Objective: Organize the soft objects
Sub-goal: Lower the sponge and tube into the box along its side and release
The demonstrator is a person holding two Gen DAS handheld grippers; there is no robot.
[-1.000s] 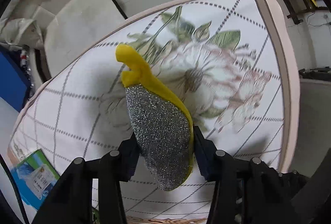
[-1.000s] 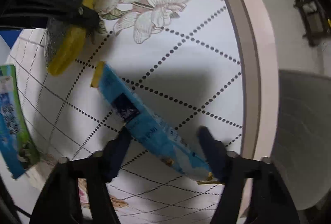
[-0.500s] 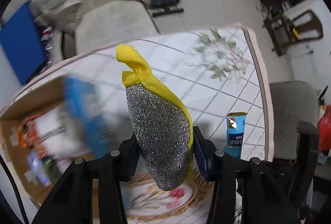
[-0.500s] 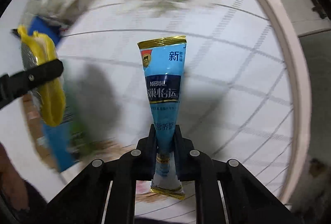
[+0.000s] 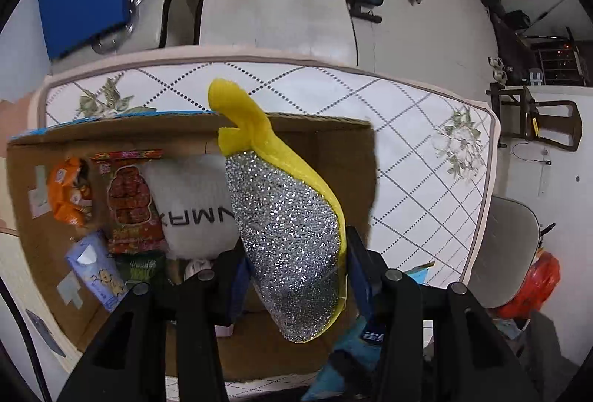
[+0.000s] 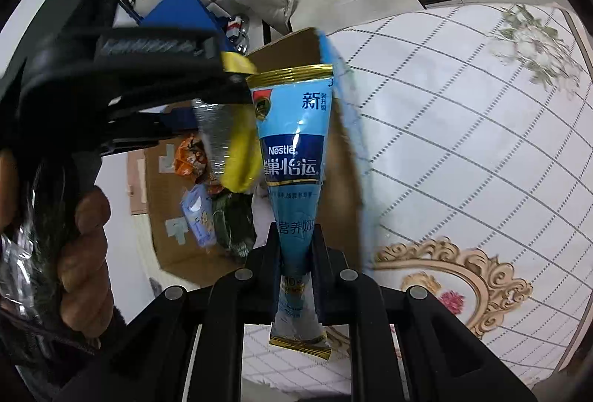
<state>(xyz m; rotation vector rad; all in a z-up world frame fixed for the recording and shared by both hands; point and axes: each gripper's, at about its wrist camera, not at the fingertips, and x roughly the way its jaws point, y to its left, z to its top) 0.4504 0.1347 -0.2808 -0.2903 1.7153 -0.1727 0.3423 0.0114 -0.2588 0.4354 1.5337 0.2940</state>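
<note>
The left tool (image 5: 294,266) is clamped on a scourer (image 5: 285,235), silver glitter on one face and yellow cloth on the other, its yellow tip pointing up; the scourer hangs over the open box (image 5: 333,135), clear of the things inside; the right tool (image 6: 296,253) is pinched tight on the lower end of a blue sachet (image 6: 294,150), which stands upright between the fingers with its gold-edged top just beside the box's near wall; from the right wrist view the left tool sits close on the left, the scourer nearly touching the sachet, and a bare hand (image 6: 83,250) grips that tool's handle; inside the box lie an orange packet (image 5: 68,192), a red packet (image 5: 129,201), a white pillow (image 5: 192,213), a pale blue pack (image 5: 98,270) and a dark green packet (image 5: 142,266), so much of the sorting looks done; the box stands on the table (image 5: 426,161), whose flowered cloth shows nothing loose in the part visible here; what seems left is to lower both pieces in and let go, the scourer first since it is already over the opening; the sachet looks still short of the rim, though I cannot tell exactly; whether more soft things wait out of view cannot be told.
</note>
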